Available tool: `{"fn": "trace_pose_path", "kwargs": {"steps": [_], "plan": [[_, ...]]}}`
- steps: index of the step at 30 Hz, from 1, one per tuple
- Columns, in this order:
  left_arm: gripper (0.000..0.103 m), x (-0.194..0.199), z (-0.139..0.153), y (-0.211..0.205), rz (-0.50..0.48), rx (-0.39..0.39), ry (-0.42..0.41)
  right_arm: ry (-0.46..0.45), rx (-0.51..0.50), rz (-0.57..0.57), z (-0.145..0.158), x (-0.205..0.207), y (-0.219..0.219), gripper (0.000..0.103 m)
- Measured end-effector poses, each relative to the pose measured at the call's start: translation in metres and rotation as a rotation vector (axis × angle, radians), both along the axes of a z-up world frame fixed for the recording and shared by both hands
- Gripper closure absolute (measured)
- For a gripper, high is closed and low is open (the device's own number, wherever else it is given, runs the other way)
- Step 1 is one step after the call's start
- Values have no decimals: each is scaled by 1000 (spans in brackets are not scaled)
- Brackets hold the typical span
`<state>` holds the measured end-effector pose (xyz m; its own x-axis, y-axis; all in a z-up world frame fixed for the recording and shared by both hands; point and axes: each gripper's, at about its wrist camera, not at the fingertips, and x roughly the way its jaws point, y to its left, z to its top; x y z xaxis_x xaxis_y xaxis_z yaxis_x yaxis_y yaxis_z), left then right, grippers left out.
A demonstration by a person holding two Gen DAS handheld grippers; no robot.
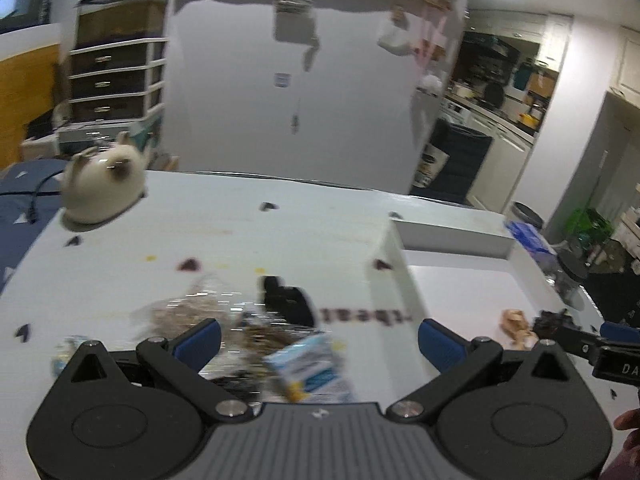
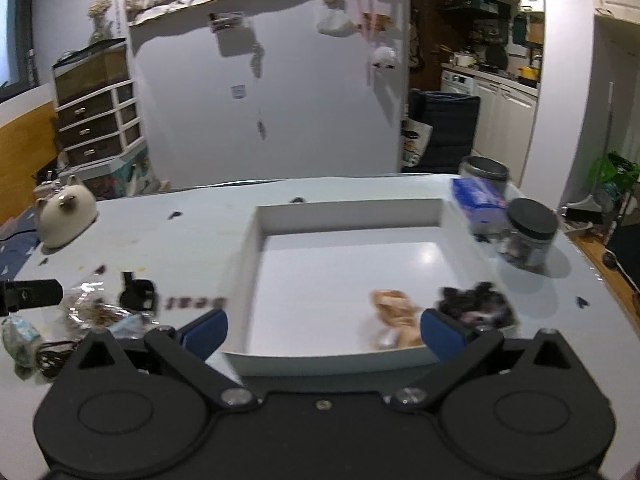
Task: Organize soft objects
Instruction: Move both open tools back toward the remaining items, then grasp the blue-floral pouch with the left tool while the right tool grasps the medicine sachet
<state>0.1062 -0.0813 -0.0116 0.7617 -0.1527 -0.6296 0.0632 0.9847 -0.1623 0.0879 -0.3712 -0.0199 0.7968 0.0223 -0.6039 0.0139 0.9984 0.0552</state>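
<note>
My left gripper (image 1: 320, 344) is open above a heap on the white table: a blue-and-white packet (image 1: 308, 372), a clear crinkly bag (image 1: 188, 312) and a black item (image 1: 288, 300). My right gripper (image 2: 324, 334) is open too, holding nothing, over the near wall of a shallow white box (image 2: 348, 216). A peach soft thing (image 2: 394, 308) lies in the box near its front. A black fluffy thing (image 2: 476, 304) sits at the box's near right corner. The box (image 1: 396, 248) and the peach thing (image 1: 516, 320) also show in the left wrist view. A cream cat-shaped plush (image 2: 66, 214) stands at the far left.
Two dark-lidded jars (image 2: 528, 236) and a blue packet (image 2: 476, 196) stand right of the box. The cat plush (image 1: 104, 184) sits by the table's far left edge. A white fridge (image 2: 272, 80) rises behind the table. The other gripper (image 1: 580, 340) reaches in from the right.
</note>
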Motion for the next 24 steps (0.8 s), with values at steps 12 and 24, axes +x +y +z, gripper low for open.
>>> {"fn": "trace_pose_path", "kwargs": {"steps": [12,24], "plan": [[0,-11,-7,96,102,47,-5,-13,7,77,0,8,87,0],[0,-4,-36,152,65,150,58,52,2,158,-13,15,130,0]]}}
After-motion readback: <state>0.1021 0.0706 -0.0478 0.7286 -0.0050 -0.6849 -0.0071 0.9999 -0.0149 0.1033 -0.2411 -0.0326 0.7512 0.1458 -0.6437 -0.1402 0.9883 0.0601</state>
